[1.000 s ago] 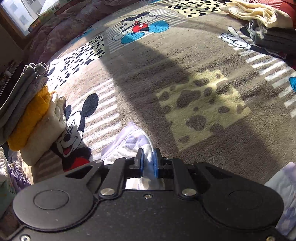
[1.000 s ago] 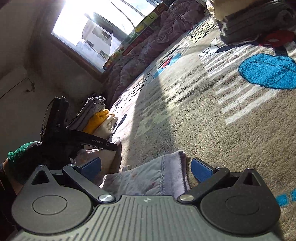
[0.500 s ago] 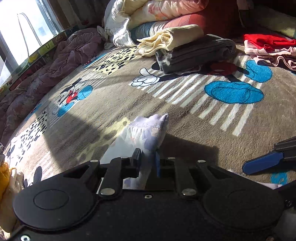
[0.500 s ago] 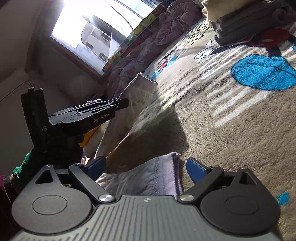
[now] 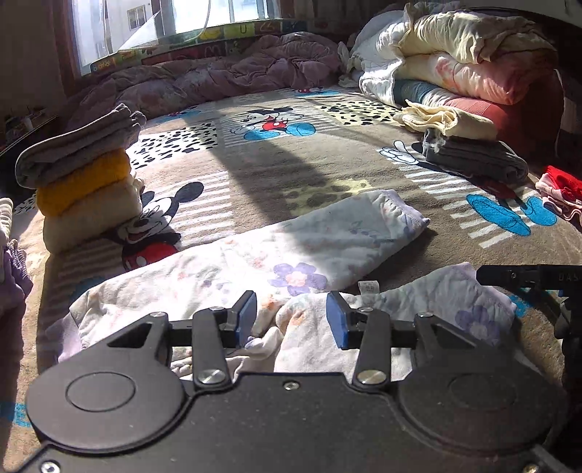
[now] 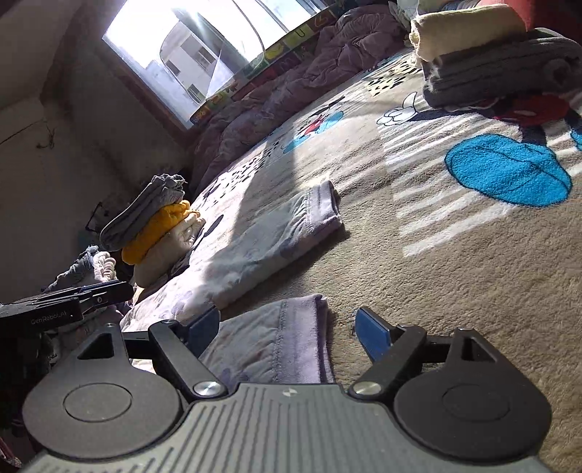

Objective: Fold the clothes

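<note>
- Left gripper [image 5: 290, 314] is sitting with its jaws spread, blue pads [image 5: 246, 313] apart, gripping nothing; bunched fabric of the floral garment [image 5: 291, 247] is lying between and under them.
- Right gripper [image 6: 287, 327] is also hanging wide open, nothing clamped; a purple-hemmed cuff [image 6: 291, 334] of the garment is lying between its fingers, touching neither pad as far as I can tell.
- The garment is lying on the Mickey Mouse blanket [image 5: 327, 171], one long sleeve or leg stretching away from the left gripper, its hemmed end [image 5: 407, 214] resting flat on the blanket.
- Same stretched part is showing in the right wrist view [image 6: 269, 236], running diagonally, purple hem at its far end.
- Folded stack [image 5: 80, 178] is sitting left of the garment: grey on top, yellow in the middle, cream at the bottom.
- Dark grey folded item [image 5: 473, 160] with a cream one on top is sitting far right on the blanket.
- Piled bedding [image 5: 465, 54] is sitting behind that; rumpled purple quilt [image 5: 225, 76] is running under the window [image 5: 182, 18].
</note>
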